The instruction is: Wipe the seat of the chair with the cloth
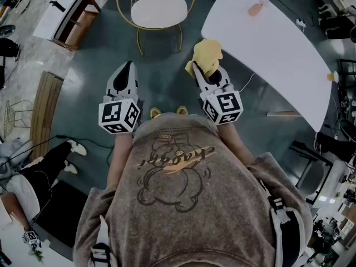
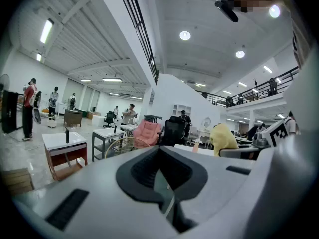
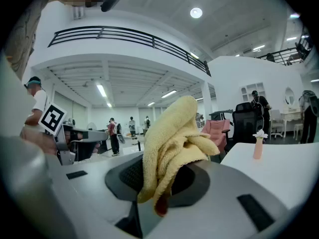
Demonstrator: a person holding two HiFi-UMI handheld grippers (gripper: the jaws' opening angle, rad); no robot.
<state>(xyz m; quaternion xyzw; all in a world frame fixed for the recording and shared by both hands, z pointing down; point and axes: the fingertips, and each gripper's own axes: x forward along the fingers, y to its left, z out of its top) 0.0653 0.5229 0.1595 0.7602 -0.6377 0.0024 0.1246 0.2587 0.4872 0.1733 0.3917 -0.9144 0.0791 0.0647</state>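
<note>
On the dark teal floor, top centre, a gold-wire chair with a rounded white seat is standing. The right gripper is pinching a fluffy yellow cloth; the left gripper is pressing its jaws together, empty.

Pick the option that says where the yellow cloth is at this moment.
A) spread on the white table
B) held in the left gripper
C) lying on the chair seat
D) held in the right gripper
D: the yellow cloth is pinched between the jaws of the right gripper, and the chair seat ahead has nothing on it.
</note>
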